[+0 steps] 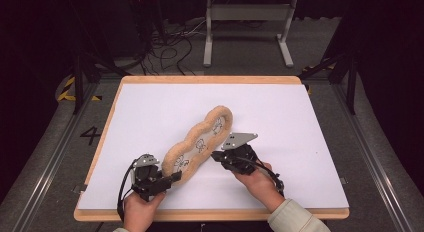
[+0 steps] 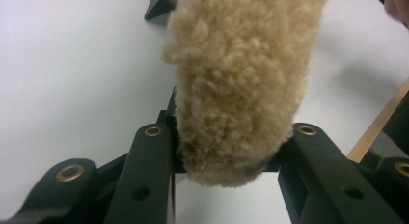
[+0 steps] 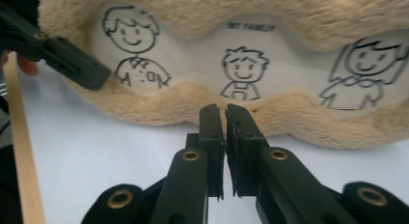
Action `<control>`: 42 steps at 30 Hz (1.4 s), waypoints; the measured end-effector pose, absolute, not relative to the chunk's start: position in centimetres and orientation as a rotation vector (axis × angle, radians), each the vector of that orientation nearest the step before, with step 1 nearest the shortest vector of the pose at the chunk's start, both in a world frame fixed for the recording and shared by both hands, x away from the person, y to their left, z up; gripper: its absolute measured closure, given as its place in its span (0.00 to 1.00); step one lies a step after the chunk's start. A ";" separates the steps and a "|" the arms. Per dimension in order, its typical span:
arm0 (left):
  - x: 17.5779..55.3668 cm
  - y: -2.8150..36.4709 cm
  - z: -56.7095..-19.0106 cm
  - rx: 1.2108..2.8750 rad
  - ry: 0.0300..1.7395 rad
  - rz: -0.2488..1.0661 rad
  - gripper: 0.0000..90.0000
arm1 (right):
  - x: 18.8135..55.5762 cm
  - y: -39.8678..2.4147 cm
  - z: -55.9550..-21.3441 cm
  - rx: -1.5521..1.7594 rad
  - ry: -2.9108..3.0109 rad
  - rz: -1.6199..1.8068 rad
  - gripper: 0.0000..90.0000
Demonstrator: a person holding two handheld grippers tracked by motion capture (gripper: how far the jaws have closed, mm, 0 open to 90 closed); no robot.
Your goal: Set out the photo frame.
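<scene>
The high view looks forward and down from above the person's side, taking in the whole counter. The left gripper view sits very near the plush, looking along its end. The right gripper view faces its printed side closely. All three share the plush and white counter.

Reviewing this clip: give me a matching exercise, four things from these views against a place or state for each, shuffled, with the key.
Things
1. tan fluffy wavy-edged photo frame with three cartoon figures
2. left claw
3. right claw
4. light wooden board under the white sheet

Place or state
A. jaws almost together, tips against the frame's long plush edge
B. jaws either side of the frame's near end
C. lies diagonally on the white sheet
D. shows as a rim around the white sheet

Pairs: 1-C, 2-B, 3-A, 4-D
</scene>
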State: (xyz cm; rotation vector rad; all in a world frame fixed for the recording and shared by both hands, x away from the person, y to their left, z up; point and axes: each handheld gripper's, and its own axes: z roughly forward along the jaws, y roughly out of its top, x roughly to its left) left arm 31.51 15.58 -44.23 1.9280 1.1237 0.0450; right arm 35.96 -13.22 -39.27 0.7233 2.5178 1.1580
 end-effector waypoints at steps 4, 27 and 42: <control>31.7 15.8 -44.2 1.941 1.113 0.048 0.75 | 37.0 -14.3 -38.4 0.758 2.490 1.183 0.90; 33.4 17.8 -44.4 1.989 1.010 -0.040 0.76 | 45.3 -19.2 -39.9 0.971 2.395 1.196 0.61; 33.5 17.8 -44.3 2.002 0.989 -0.038 0.76 | 48.6 -18.7 -41.4 0.979 2.439 1.185 0.58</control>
